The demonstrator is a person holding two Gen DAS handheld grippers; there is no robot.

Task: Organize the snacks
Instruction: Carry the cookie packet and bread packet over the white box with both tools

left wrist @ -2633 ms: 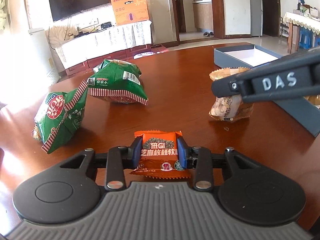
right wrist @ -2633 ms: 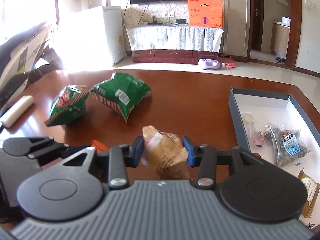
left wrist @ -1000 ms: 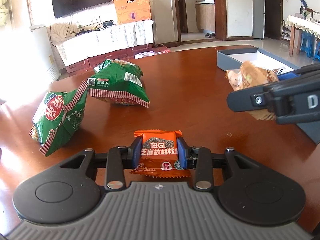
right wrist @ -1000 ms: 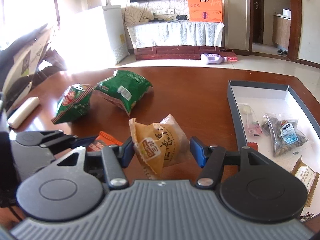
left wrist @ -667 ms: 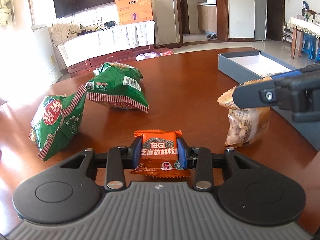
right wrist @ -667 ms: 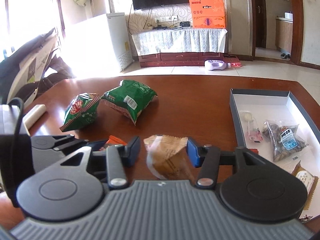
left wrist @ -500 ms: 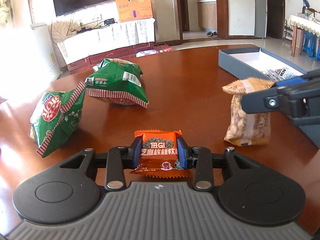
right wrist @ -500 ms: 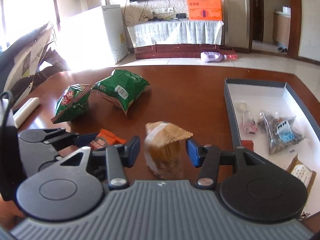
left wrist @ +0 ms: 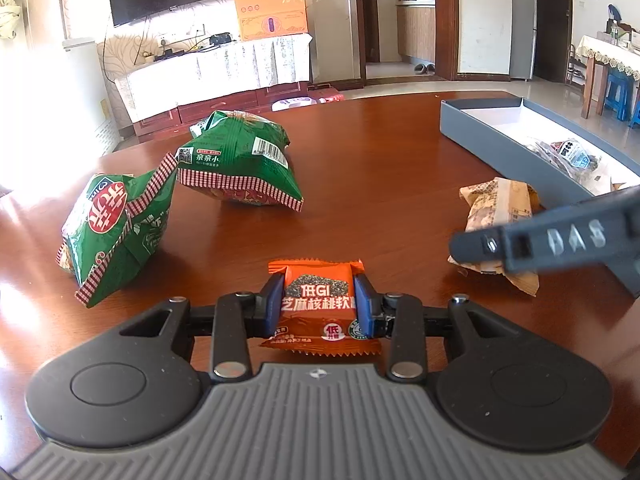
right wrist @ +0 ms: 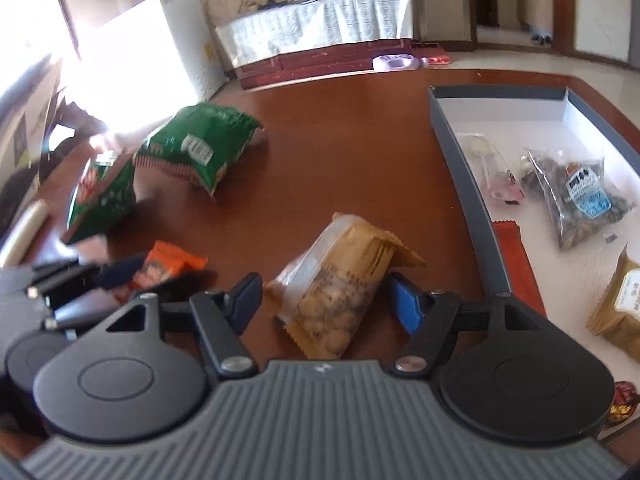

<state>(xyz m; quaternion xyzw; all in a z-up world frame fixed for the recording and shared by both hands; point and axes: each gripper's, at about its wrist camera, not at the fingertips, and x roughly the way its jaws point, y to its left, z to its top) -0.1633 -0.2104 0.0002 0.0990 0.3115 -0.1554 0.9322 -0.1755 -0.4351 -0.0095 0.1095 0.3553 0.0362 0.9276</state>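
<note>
My left gripper (left wrist: 318,306) is shut on an orange snack packet (left wrist: 318,304), which also shows in the right wrist view (right wrist: 164,266). My right gripper (right wrist: 326,300) is open, its fingers either side of a tan peanut packet (right wrist: 340,286) that lies on the brown table (right wrist: 340,152); the packet also shows in the left wrist view (left wrist: 500,216), partly behind the right gripper's finger (left wrist: 560,238). A grey box (right wrist: 464,184) with a white inside holds several snack packets at the right.
Two green snack bags (left wrist: 240,160) (left wrist: 112,224) lie on the table's left half; they also show in the right wrist view (right wrist: 200,144) (right wrist: 102,196). A white roll (right wrist: 24,232) lies at the far left edge. The box's near wall (left wrist: 520,156) stands right of the peanut packet.
My right gripper has let go of the peanut packet, which dropped, stood upright briefly, then fell flat on the table. The jaws opened wider and the view tilted down. The left gripper kept its hold.
</note>
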